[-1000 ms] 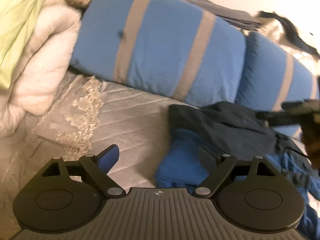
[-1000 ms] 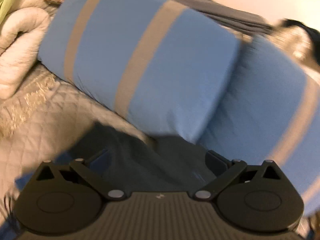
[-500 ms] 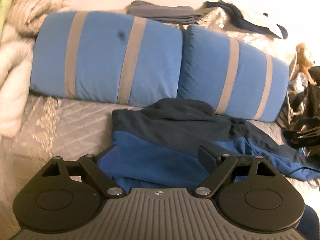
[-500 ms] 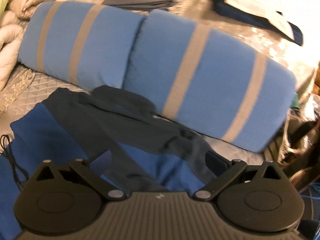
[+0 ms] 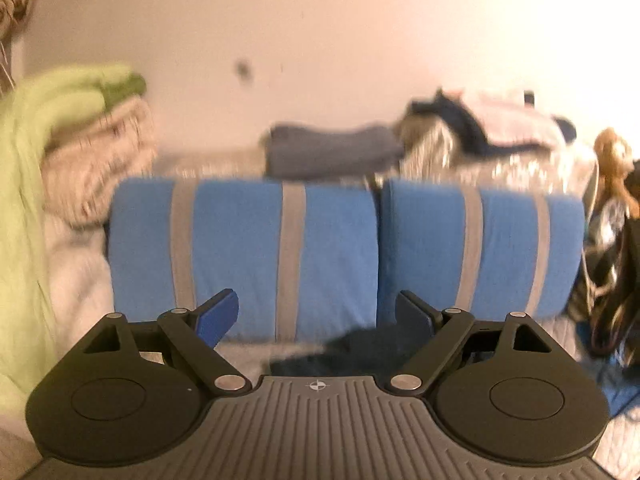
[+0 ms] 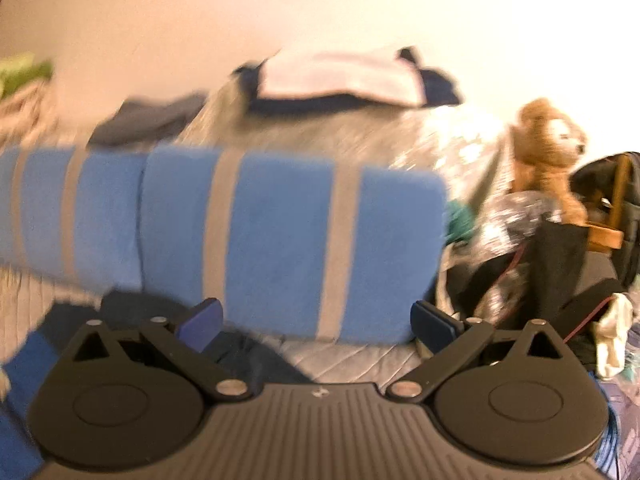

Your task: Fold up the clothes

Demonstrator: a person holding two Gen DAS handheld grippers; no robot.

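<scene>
Both grippers ride high, aimed at the wall above the two striped blue pillows [image 5: 344,256]. Left gripper [image 5: 316,312] gapes wide, nothing between its fingers; right gripper [image 6: 316,320] likewise spread and empty. The dark-and-blue garment [image 5: 344,354] lies rumpled on the bed [image 6: 348,356] just in front of the pillows, mostly hidden under the gripper bodies. To fold it cleanly, I'd judge each gripper should pinch one corner of a single layer and pull it taut. One folded grey stack [image 5: 332,152] sits behind the pillows, one teddy bear [image 6: 552,148] off their right end.
</scene>
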